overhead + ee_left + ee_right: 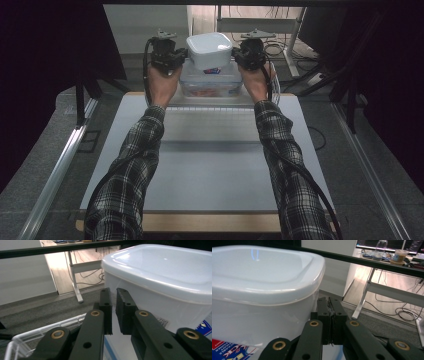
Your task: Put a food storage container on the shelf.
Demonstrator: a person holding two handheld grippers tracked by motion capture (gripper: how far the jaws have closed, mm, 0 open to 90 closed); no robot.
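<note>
**Tongs closed at tub's flanks**

Left tongs (176,61): jaws nearly together, nothing visible between, just left of white tub (209,49). Tub stacked on clear box (210,82) at table's (210,165) far edge, wire basket (37,333) around. Right tongs (239,56): pinched tight, empty. Smooth, rounded plastic, probably light and slippery; best gripped under lid rim, both sides.

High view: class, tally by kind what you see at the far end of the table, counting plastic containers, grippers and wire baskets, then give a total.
Plastic containers: 2, the white tub stacked on the clear box
Grippers: 2, left gripper and right gripper
Wire baskets: 1, white wire basket
Total: 5
</note>
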